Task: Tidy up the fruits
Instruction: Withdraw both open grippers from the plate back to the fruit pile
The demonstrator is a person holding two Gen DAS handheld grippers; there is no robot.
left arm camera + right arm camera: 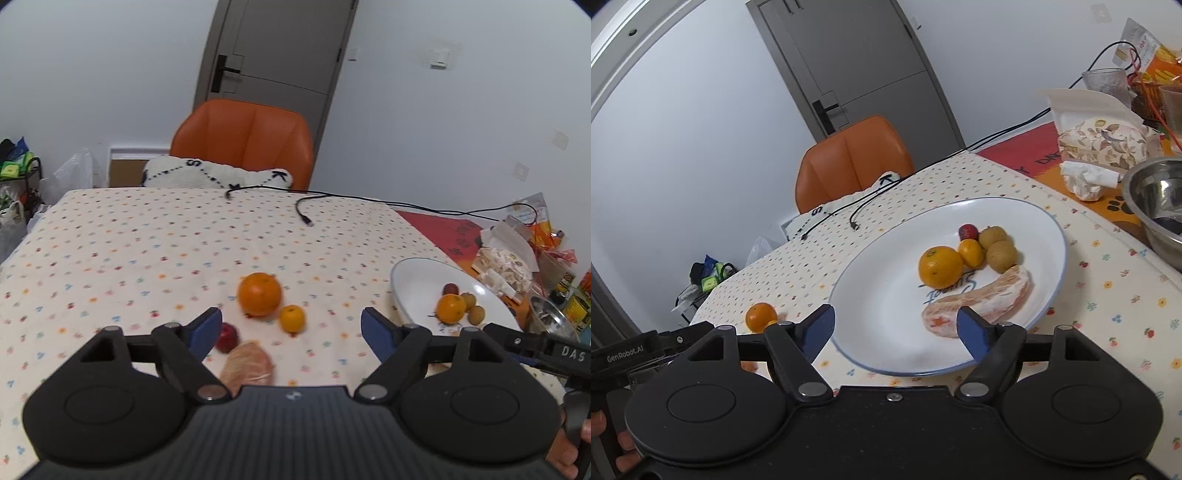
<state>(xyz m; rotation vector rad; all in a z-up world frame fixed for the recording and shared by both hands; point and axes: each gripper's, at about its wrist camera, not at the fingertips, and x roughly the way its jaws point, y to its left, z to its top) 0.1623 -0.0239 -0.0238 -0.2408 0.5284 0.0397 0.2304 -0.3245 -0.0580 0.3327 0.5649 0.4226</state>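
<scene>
Pomelo segment (246, 363) sits right under the left tool (291, 326), jaws wide, empty; right tool (895, 325) gapes empty over the plate (886, 295); I'd drop straight, squeeze softly, it'll squash.

The table (129, 240) wears a cream cloth with small coloured dots. Directly on it lie a large orange (259, 294), a small orange (291, 319) just beside it, a red fruit (227, 338) and a peeled citrus segment (246, 363), a white plate (886, 332), two black cables (306, 212) and a steel bowl (1156, 203)
</scene>
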